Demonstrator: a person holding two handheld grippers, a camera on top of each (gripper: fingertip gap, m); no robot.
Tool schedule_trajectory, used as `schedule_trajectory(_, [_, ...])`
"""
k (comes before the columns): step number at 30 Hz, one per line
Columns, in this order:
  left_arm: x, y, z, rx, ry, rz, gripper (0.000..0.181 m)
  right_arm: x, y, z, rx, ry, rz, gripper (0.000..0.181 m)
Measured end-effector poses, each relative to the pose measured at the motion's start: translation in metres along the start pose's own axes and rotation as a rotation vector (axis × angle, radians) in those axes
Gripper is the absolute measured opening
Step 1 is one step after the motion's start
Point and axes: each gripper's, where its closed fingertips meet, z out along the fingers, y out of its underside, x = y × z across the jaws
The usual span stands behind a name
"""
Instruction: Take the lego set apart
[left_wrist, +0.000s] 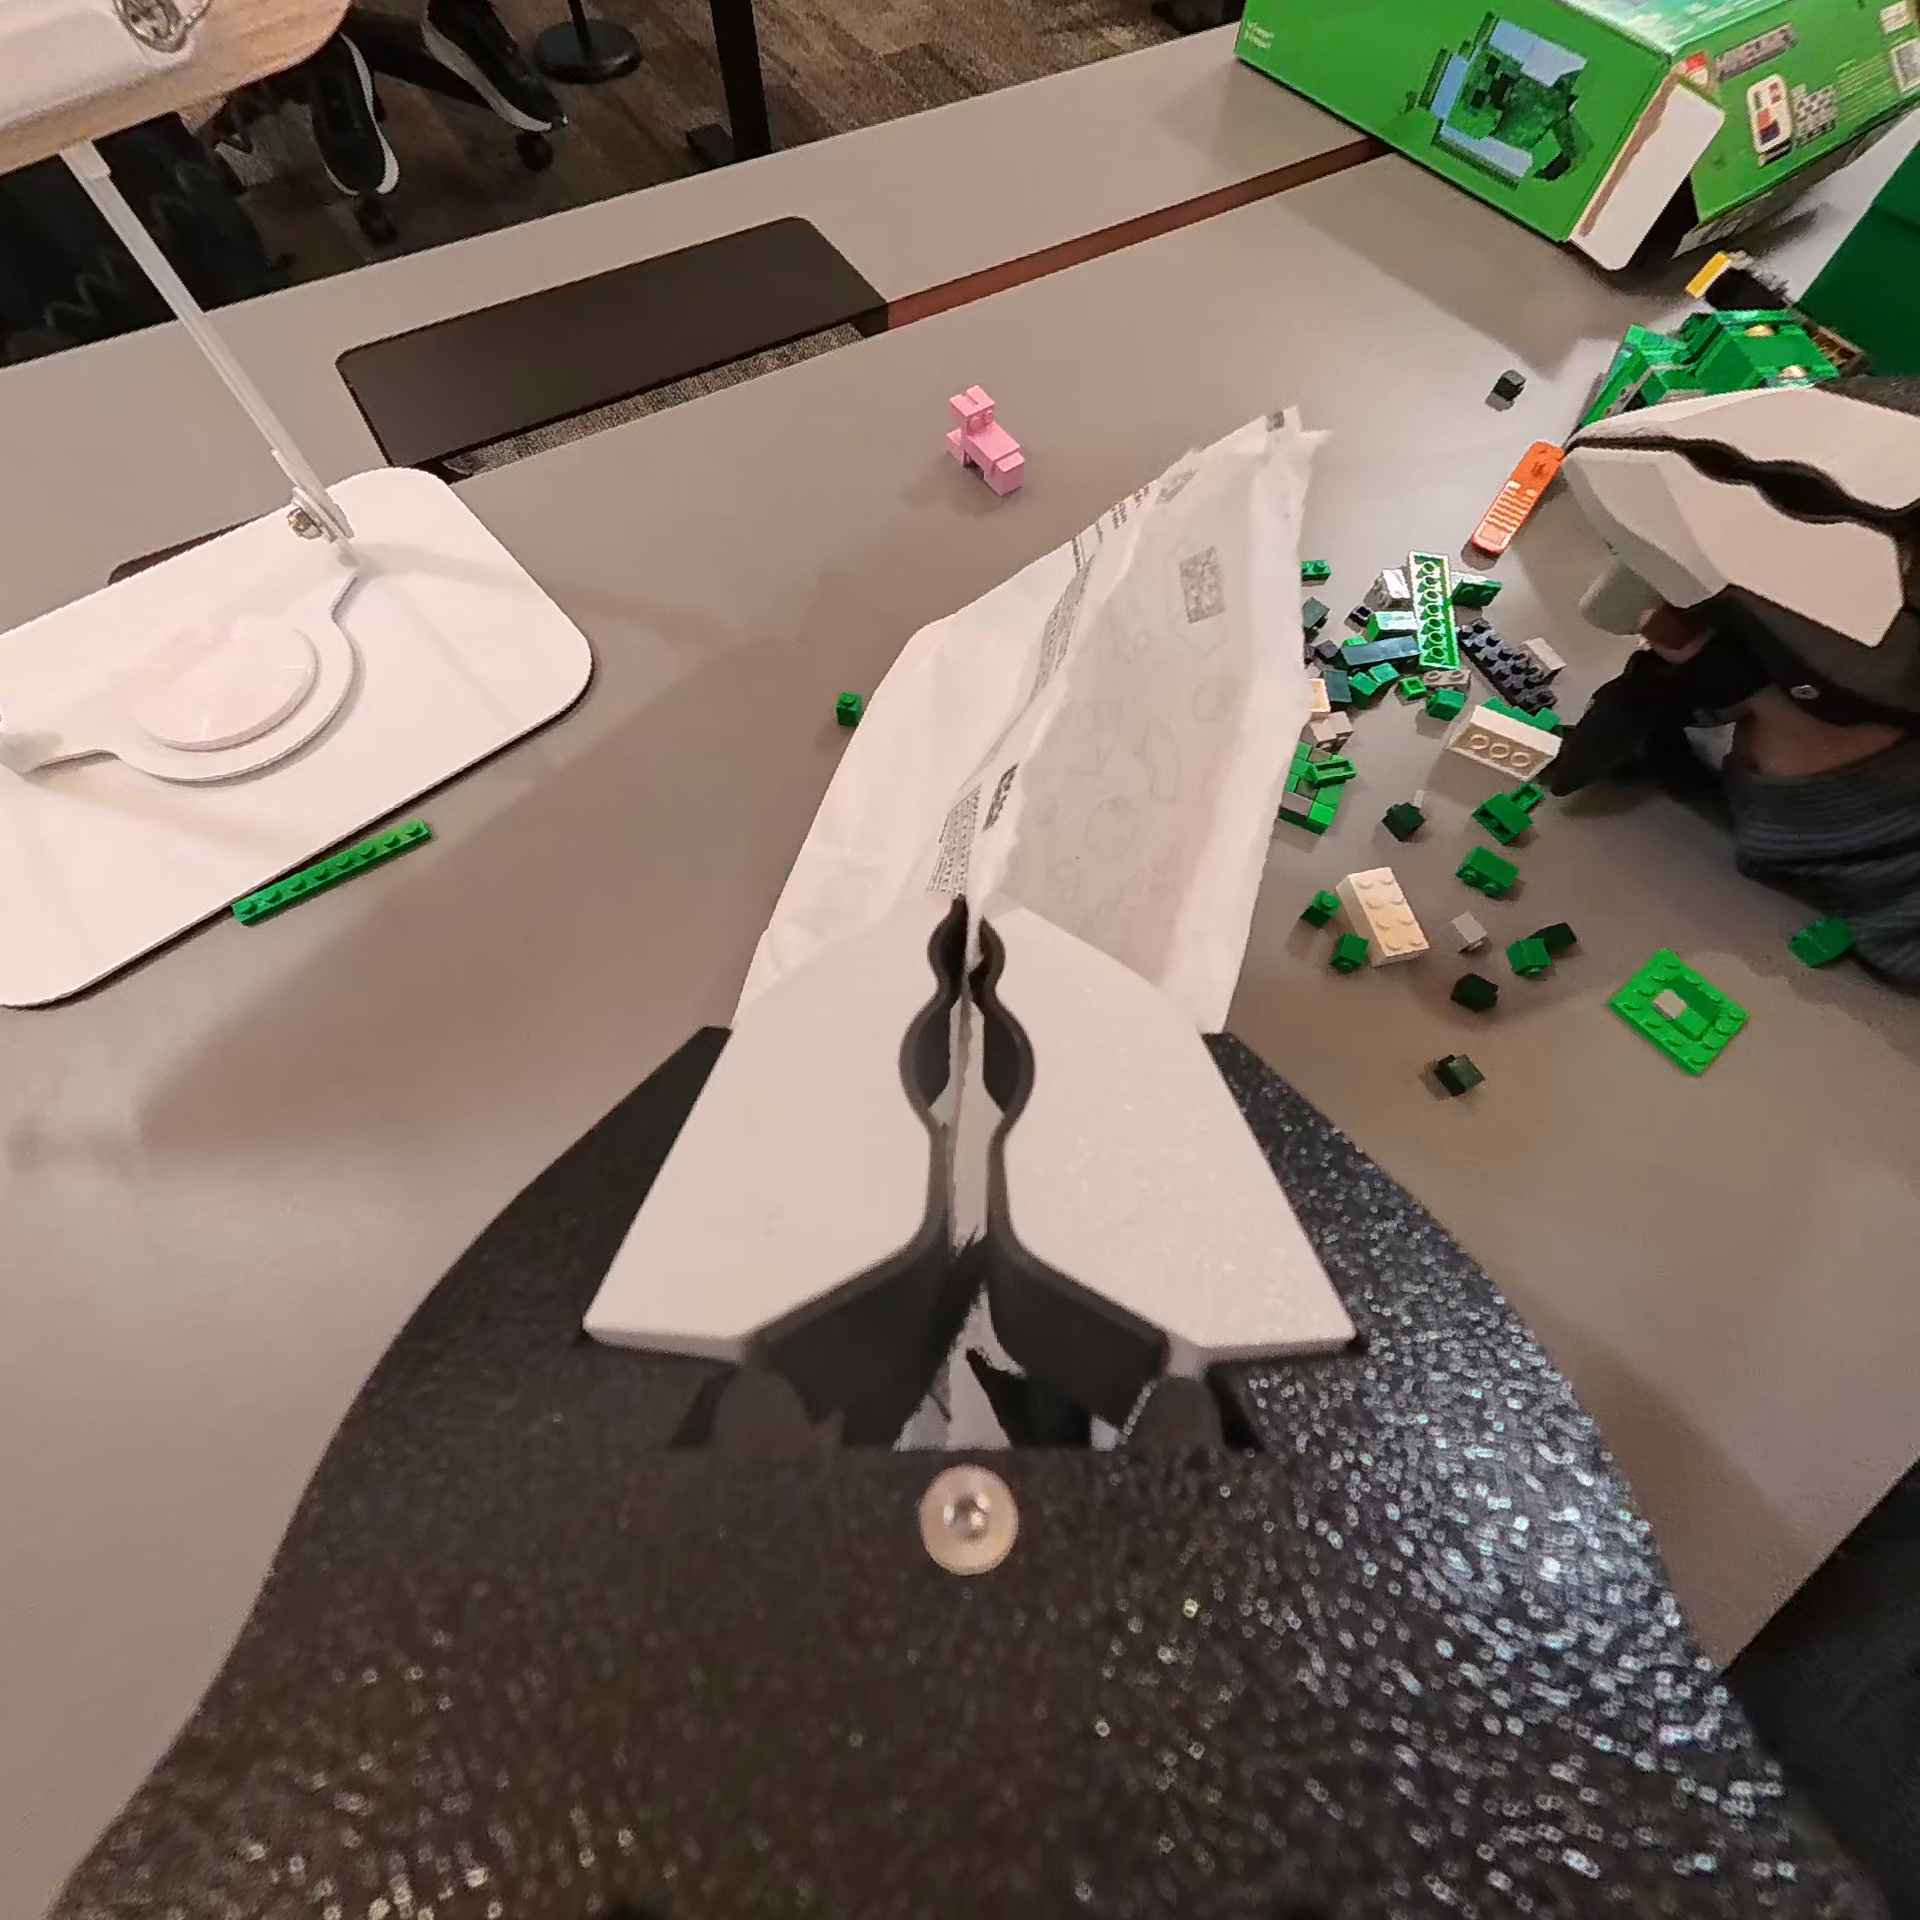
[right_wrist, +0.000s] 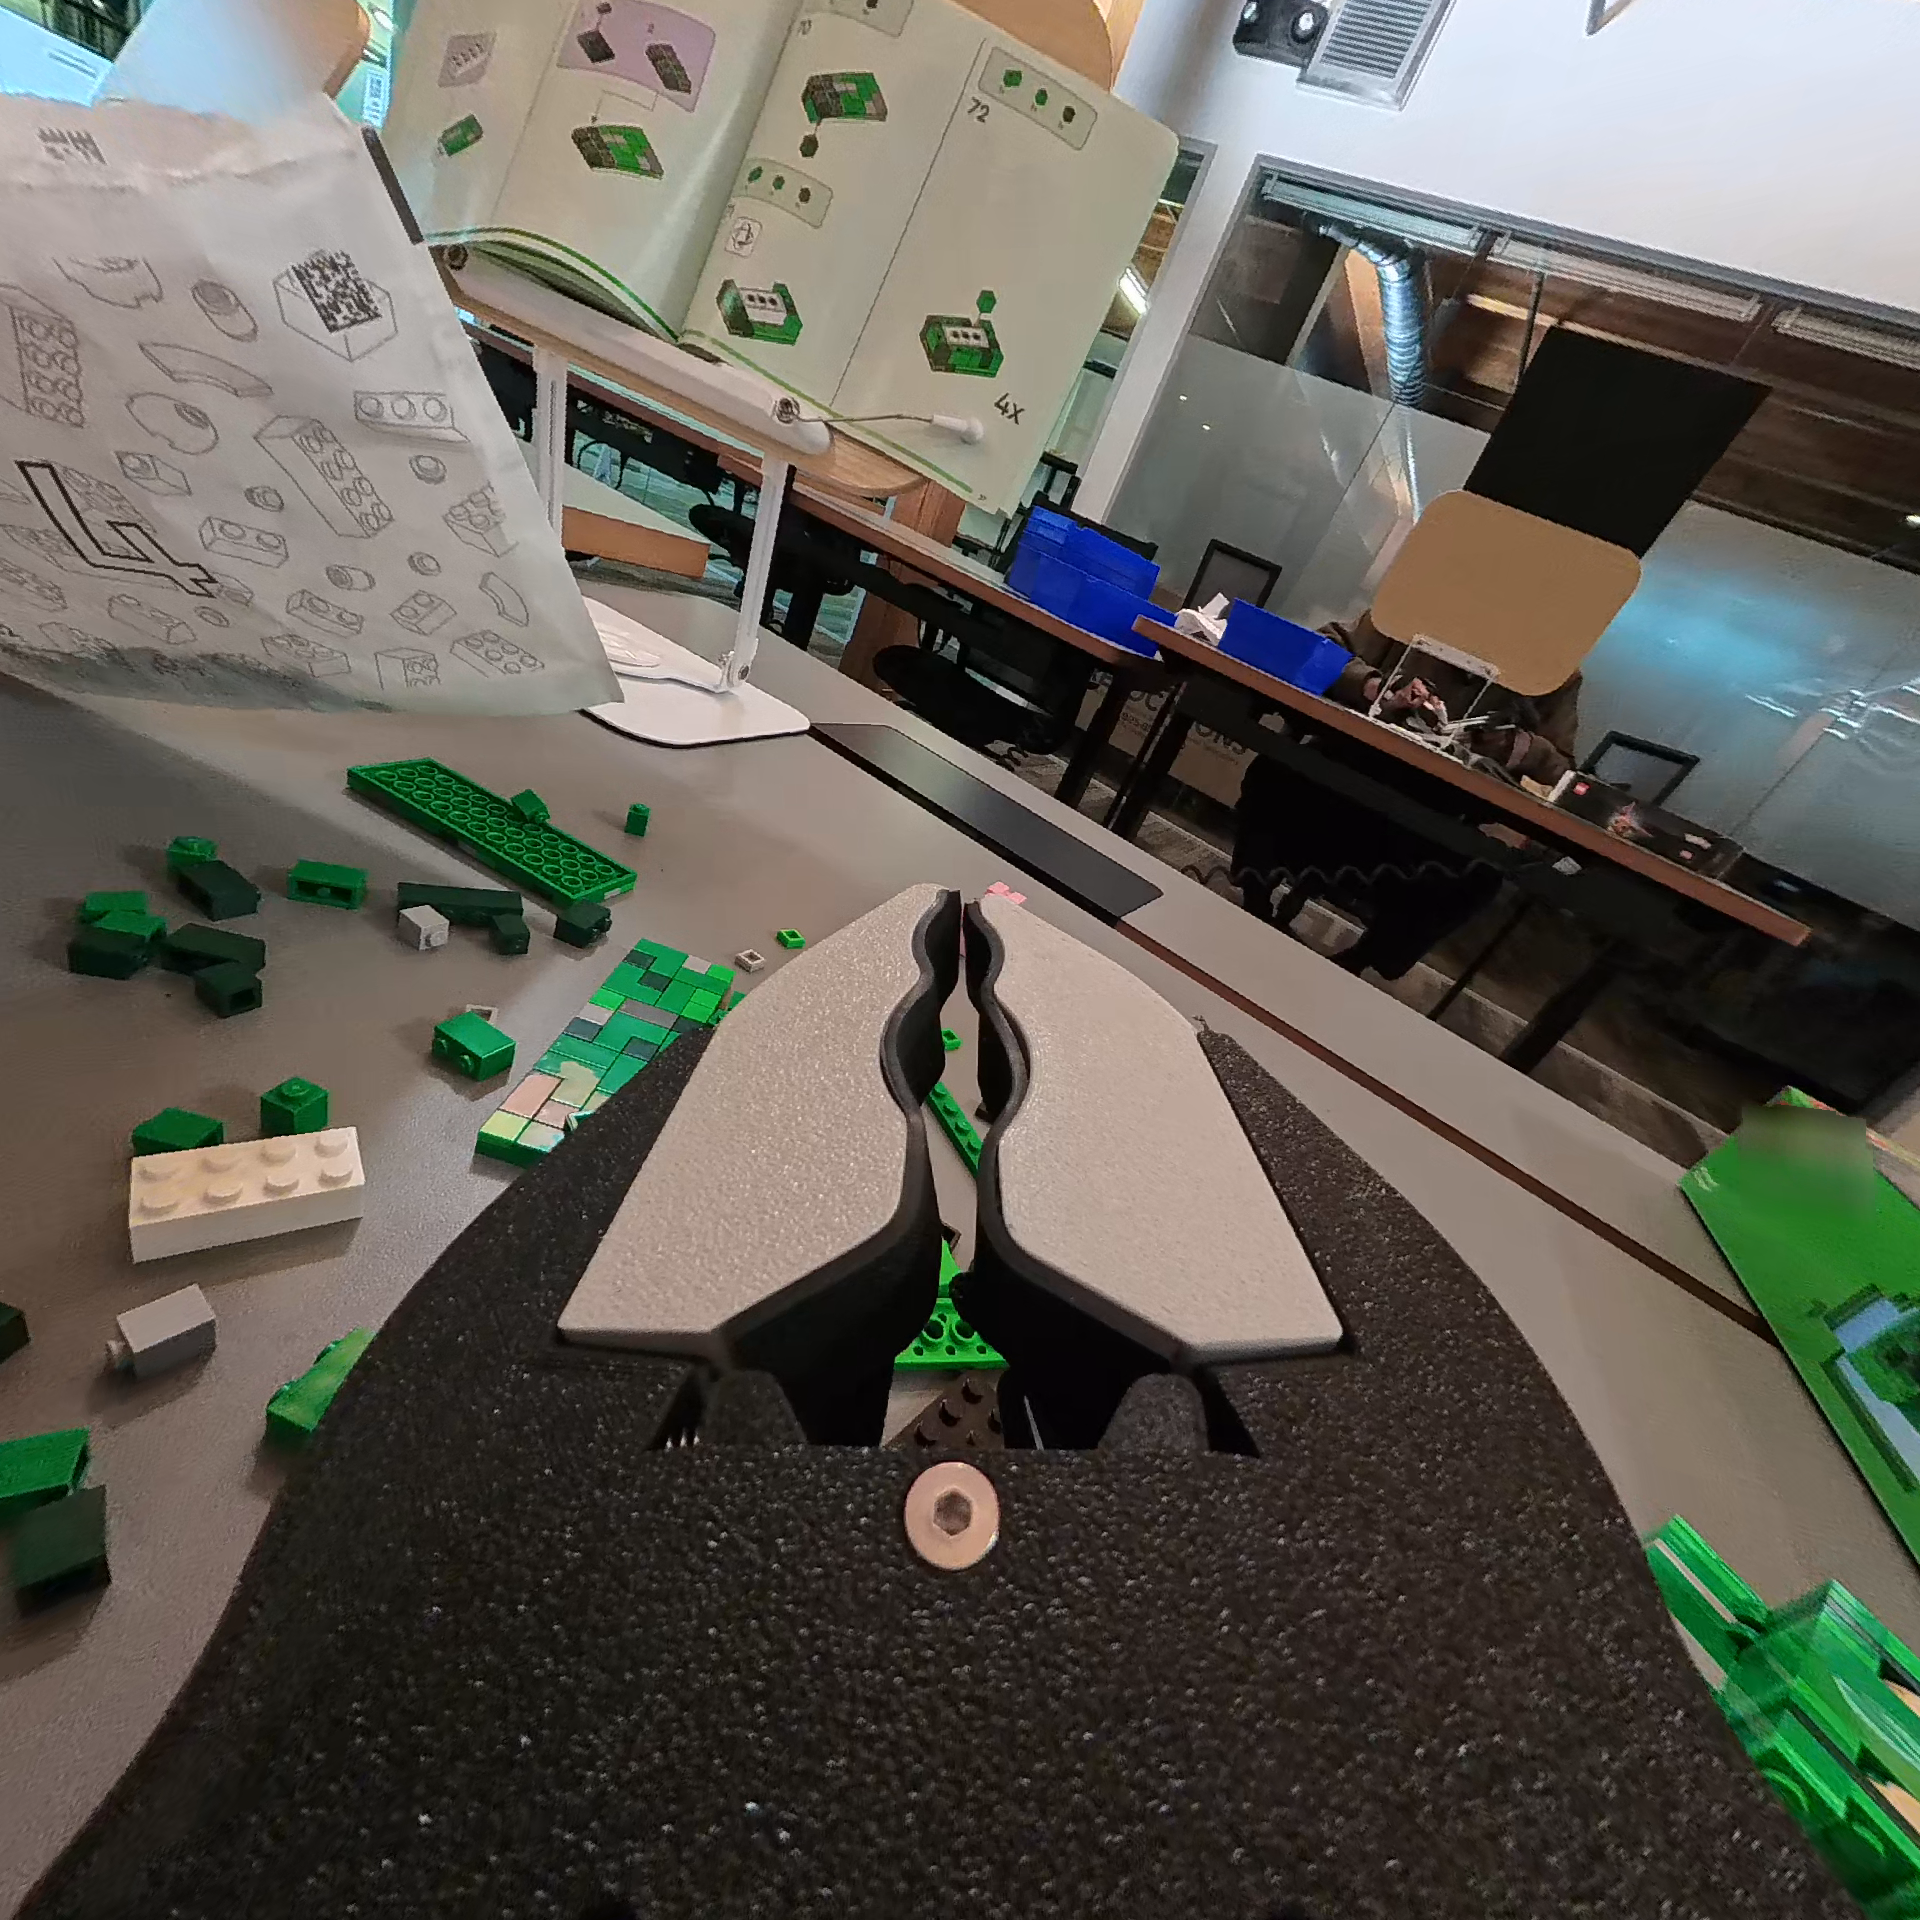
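Left wrist view shows the left gripper (left_wrist: 971, 925) clamped on the edge of a white paper bag (left_wrist: 1101, 707), which stands up ahead of its tips and leans away over the grey table (left_wrist: 644, 935). Off to its right lie the loose lego pieces (left_wrist: 1423, 675), small green, dark and white bricks scattered flat, with the right gripper (left_wrist: 1621, 613) low beside them. From its own camera the right gripper's fingers (right_wrist: 831, 1122) stand nearly together with a thin gap, holding nothing that I can see; a green plate (right_wrist: 951, 1325) shows below between them. To its left sit a white brick (right_wrist: 244, 1190) and a tiled green panel (right_wrist: 613, 1049), apparently still joined. The bricks look light, hard and smooth, so likely to slip or skid; I would pinch the panel across its long edges. The bag is thin and will crumple
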Motion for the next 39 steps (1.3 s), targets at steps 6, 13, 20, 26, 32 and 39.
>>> schedule_trajectory(6, [0.0,0.0,0.0,0.001,0.0,-0.002,0.0,0.0,0.0,0.0,0.0,0.002,0.001,0.0])
schedule_trajectory(13, [-0.001,0.0,0.0,-0.001,-0.002,-0.002,0.0,0.005,-0.001,-0.001,0.002,0.027,0.018,0.006])
schedule_trajectory(20, [-0.011,0.003,-0.004,0.001,-0.032,-0.016,0.0,0.037,0.004,-0.008,-0.029,0.112,0.179,0.04])
schedule_trajectory(26, [-0.04,0.017,-0.01,-0.014,-0.095,-0.097,0.0,0.049,0.014,-0.01,-0.111,0.091,0.234,0.053])
schedule_trajectory(32, [-0.045,0.018,-0.014,-0.006,-0.11,-0.106,0.0,0.027,0.023,-0.009,-0.231,-0.076,0.165,0.02])
schedule_trajectory(39, [-0.029,0.016,-0.003,-0.031,-0.065,-0.068,0.0,-0.04,0.062,0.017,-0.639,-0.48,0.168,0.026])
